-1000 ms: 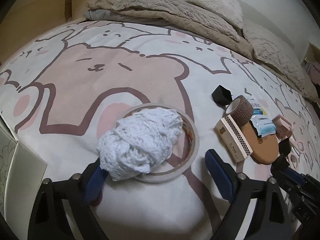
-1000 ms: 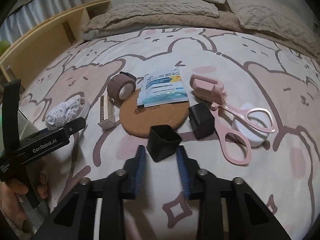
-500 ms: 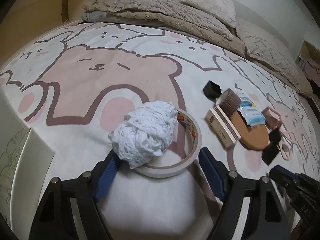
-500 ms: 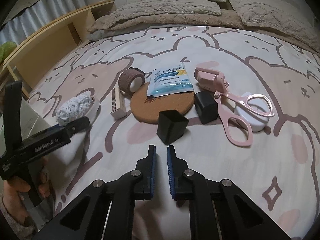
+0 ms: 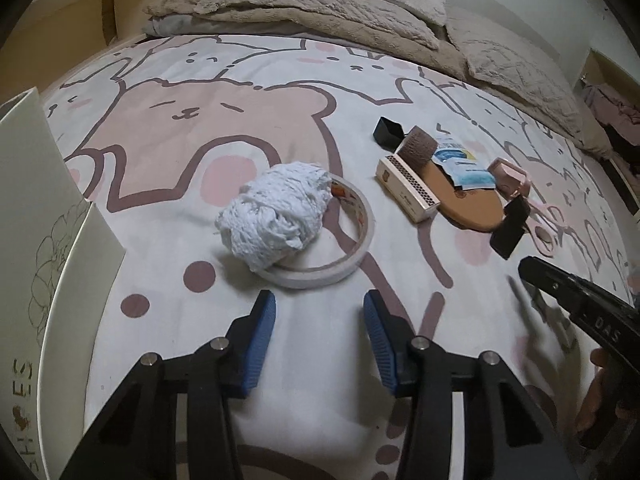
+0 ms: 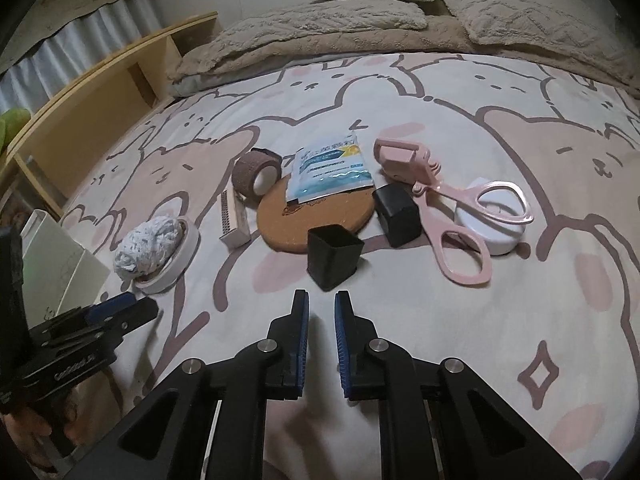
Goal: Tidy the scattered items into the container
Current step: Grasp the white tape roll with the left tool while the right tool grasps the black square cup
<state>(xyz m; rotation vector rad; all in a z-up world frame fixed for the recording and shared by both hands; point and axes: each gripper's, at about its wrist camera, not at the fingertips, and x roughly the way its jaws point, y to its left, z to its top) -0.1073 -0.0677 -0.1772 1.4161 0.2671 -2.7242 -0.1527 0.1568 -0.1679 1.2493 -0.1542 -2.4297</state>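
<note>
Yarn-wise, that fluffy white ball of cotton string (image 5: 276, 214) sitting on the white tape ring (image 5: 320, 276) looks soft, light and squishy, so pinch its middle; left gripper (image 5: 318, 330) has just been closing on nothing, right gripper (image 6: 321, 334) pinched shut, empty.

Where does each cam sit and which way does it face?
Left wrist: on the left tongs, angled down at the bed; white yarn ball on a tape ring ahead; right tongs' body at right edge.
Right wrist: on the right tongs, facing a black cup and pink scissors; left tongs lower left.
Shared: yarn, tape, cork mat.
</note>
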